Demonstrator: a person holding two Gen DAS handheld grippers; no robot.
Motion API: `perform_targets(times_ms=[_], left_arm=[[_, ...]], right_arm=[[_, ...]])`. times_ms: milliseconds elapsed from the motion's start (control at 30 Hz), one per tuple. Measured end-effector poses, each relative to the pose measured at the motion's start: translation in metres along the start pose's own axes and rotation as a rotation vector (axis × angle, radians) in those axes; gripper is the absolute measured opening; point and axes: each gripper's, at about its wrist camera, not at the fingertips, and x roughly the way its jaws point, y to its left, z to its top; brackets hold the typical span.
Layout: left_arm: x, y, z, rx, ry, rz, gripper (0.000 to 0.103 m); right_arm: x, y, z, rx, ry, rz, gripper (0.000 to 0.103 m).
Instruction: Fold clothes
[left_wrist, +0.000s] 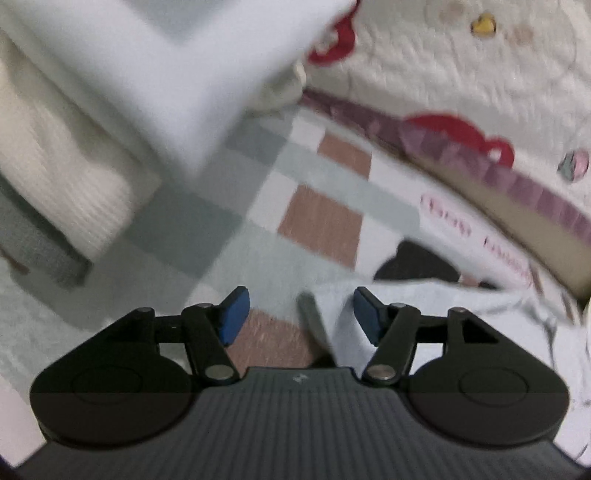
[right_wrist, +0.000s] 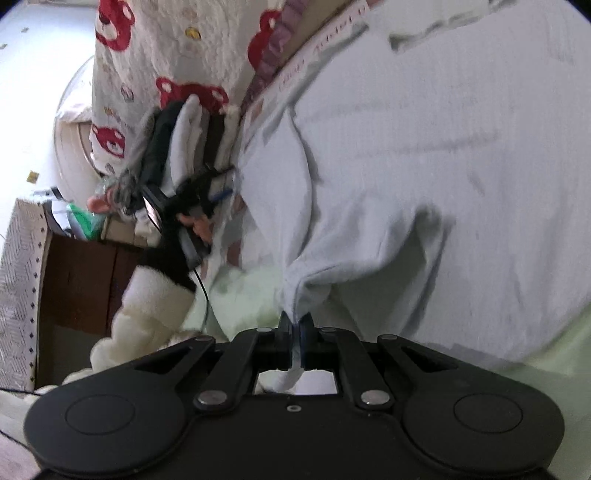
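On the left, the left gripper is hovering with its jaws wide apart and nothing between its blue pads. It is pointing down at a checked bedsheet of pale green, white and brown squares, flat and smooth-looking, though the view is blurred. Just under its right-hand finger an edge of the pale blue garment is lying on the bed, so the open gripper is probably lining up to take that edge. Further off, near the left edge of the bed, a cream ribbed knit is sitting as a thick soft roll, and a pale cloth is crossing the view above it; what it is cannot be told.

Along the far edge of the bed a quilted cream blanket with red bear prints is lying, its surface puckered and padded.

To the right, the right gripper is pinching the same pale blue garment, jaws closed tight on a gathered corner of it. The cloth is fanning out from that pinch in drawn folds, thin, soft and matte like jersey, and spreading broadly over the bed. Held at a corner like this, it is likely being lifted or pulled so it can be laid over for a fold. The fold itself looks not yet made.
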Motion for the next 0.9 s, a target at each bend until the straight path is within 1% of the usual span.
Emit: perform_targets(times_ms=[33, 133, 167, 200, 300, 333, 367, 400, 433, 467, 500, 567, 600, 633, 700, 733, 767, 833, 900], left_arm=[[0.001, -0.001, 0.000, -0.012, -0.006, -0.011, 0.071], [0.005, -0.004, -0.003, -0.090, -0.006, -0.050, 0.081], [0.007, -0.009, -0.006, -0.086, -0.014, -0.046, 0.082], [0.009, -0.017, -0.010, -0.051, -0.015, -0.029, 0.082], [0.012, -0.049, -0.023, 0.113, 0.005, 0.013, 0.080], [0.013, -0.059, -0.027, 0.166, 0.006, 0.027, 0.074], [0.013, -0.069, -0.033, 0.224, -0.002, 0.067, 0.051], [0.013, -0.079, -0.039, 0.298, -0.020, 0.107, 0.035], [0.014, -0.090, -0.044, 0.382, -0.040, 0.133, 0.006], [0.013, -0.098, -0.047, 0.432, -0.061, 0.131, 0.004], [0.010, -0.104, -0.049, 0.453, -0.081, 0.107, 0.004], [0.005, -0.119, -0.046, 0.486, -0.112, 0.095, 0.004], [0.000, -0.128, -0.040, 0.483, -0.124, 0.084, 0.004], [-0.007, -0.139, -0.034, 0.475, -0.125, 0.055, 0.004], [-0.017, -0.169, -0.023, 0.496, -0.131, -0.025, 0.004], [-0.021, -0.190, -0.017, 0.528, -0.140, -0.064, 0.004], [-0.025, -0.211, -0.011, 0.536, -0.146, -0.103, 0.004], [-0.029, -0.254, 0.000, 0.514, -0.154, -0.176, 0.004], [-0.029, -0.294, 0.012, 0.441, -0.145, -0.270, 0.004]], right_arm=[[-0.003, 0.001, 0.005, -0.005, -0.013, 0.006, 0.006], [-0.005, 0.008, 0.019, -0.035, -0.034, 0.012, 0.006], [-0.005, 0.010, 0.022, -0.045, -0.038, 0.011, 0.006], [-0.004, 0.011, 0.025, -0.051, -0.043, 0.009, 0.006], [-0.003, 0.013, 0.030, -0.059, -0.064, 0.014, 0.006], [-0.002, 0.013, 0.031, -0.058, -0.072, 0.017, 0.006], [-0.001, 0.013, 0.032, -0.058, -0.079, 0.018, 0.006], [0.000, 0.013, 0.033, -0.063, -0.087, 0.013, 0.006], [0.000, 0.014, 0.033, -0.077, -0.096, 0.001, 0.006], [0.001, 0.014, 0.033, -0.090, -0.104, -0.011, 0.006], [0.000, 0.014, 0.034, -0.105, -0.115, -0.020, 0.006], [-0.006, 0.015, 0.036, -0.125, -0.140, -0.033, 0.006], [-0.013, 0.015, 0.038, -0.109, -0.154, -0.045, 0.006], [-0.023, 0.016, 0.041, -0.104, -0.170, -0.067, 0.006], [-0.053, 0.020, 0.049, -0.119, -0.211, -0.132, 0.006], [-0.069, 0.022, 0.052, -0.127, -0.231, -0.165, 0.006], [-0.084, 0.024, 0.056, -0.134, -0.252, -0.197, 0.006], [-0.114, 0.017, 0.064, -0.099, -0.317, -0.240, 0.006], [-0.132, 0.001, 0.066, -0.043, -0.362, -0.276, 0.006]])
